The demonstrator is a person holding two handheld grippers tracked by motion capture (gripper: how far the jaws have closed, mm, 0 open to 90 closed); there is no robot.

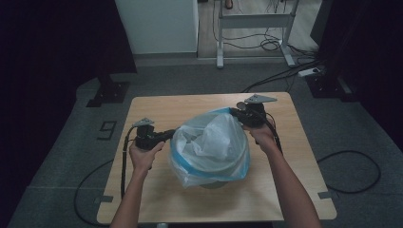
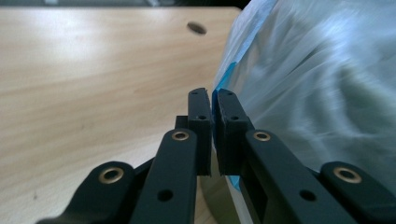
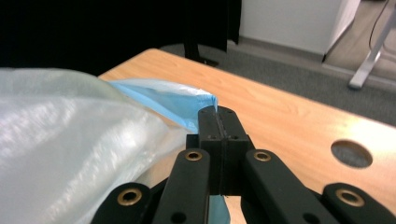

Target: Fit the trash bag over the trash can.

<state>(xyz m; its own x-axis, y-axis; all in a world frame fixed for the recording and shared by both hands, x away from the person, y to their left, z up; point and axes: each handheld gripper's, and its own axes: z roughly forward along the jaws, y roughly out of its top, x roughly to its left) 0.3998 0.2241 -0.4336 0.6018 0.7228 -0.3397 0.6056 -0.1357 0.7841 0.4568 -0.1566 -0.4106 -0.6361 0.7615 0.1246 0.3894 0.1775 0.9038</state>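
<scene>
Plastic bag (image 1: 209, 147) is draped over a bin (image 1: 216, 183) at the table's (image 1: 157, 107) middle. Its blue rim (image 3: 173, 100) is pinched on opposite sides by the left gripper (image 2: 212, 100) and right gripper (image 3: 218, 114), both clamped tight. Stretching over the bin's edge appears underway; seating and release are left.

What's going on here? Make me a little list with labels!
Place: wooden table
Main thing: clear plastic bag with a blue rim, draped over a round bin
Left gripper: shut on the bag's blue edge, on the bag's left side
Right gripper: shut on the blue edge at the far right
Hands: one on each gripper
Bag's state: puffed up, mouth stretched between the grippers
</scene>
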